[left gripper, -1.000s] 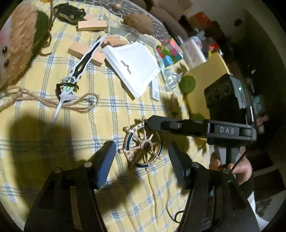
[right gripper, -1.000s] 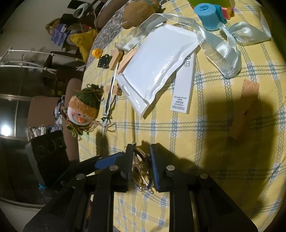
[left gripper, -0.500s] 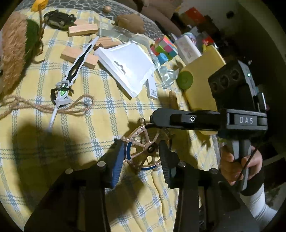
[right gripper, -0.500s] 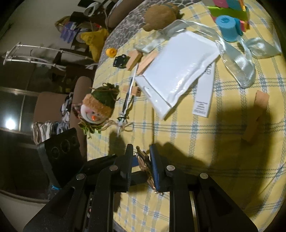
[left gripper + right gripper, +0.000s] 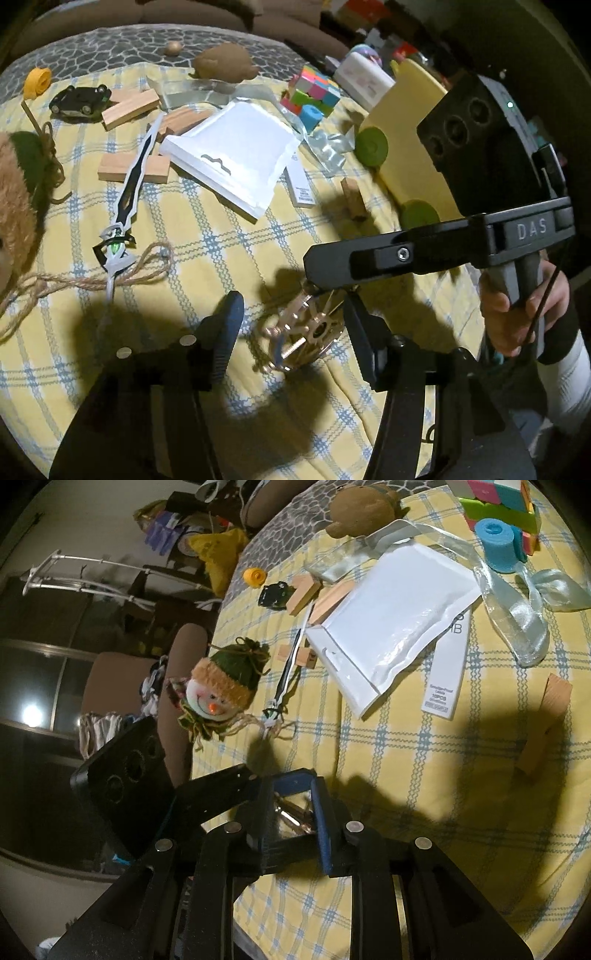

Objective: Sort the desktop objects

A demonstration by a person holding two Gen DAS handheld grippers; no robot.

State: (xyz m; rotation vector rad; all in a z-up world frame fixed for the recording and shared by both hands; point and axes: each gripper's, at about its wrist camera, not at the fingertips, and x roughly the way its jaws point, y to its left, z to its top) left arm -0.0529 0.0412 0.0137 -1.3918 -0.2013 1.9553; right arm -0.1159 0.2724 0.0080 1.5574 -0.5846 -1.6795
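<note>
A brass ship's wheel (image 5: 303, 339) with a blue rim stands tipped up on edge over the yellow checked cloth (image 5: 221, 236). My right gripper (image 5: 293, 805) is shut on its thin rim. In the left wrist view the right gripper (image 5: 314, 275) reaches in from the right, a hand on its handle. My left gripper (image 5: 295, 332) straddles the wheel with its jaws opening. Neither of its blue pads (image 5: 225, 332) presses on the wheel. The right wrist view shows only part of the wheel (image 5: 295, 816) between the fingers.
A toy sword (image 5: 129, 188), twine (image 5: 92, 277), wood blocks (image 5: 129, 107), a white pouch (image 5: 236, 162), a toy car (image 5: 79, 99), a colour cube (image 5: 314, 92) and a yellow container (image 5: 410, 147) lie beyond. A snowman doll (image 5: 218, 690) sits at the left edge. One block (image 5: 546, 723) lies right.
The wheel lay flat on the cloth and now stands tilted up, held by the right gripper. The left jaws closed in around it, then spread again, and the left view rolled.
</note>
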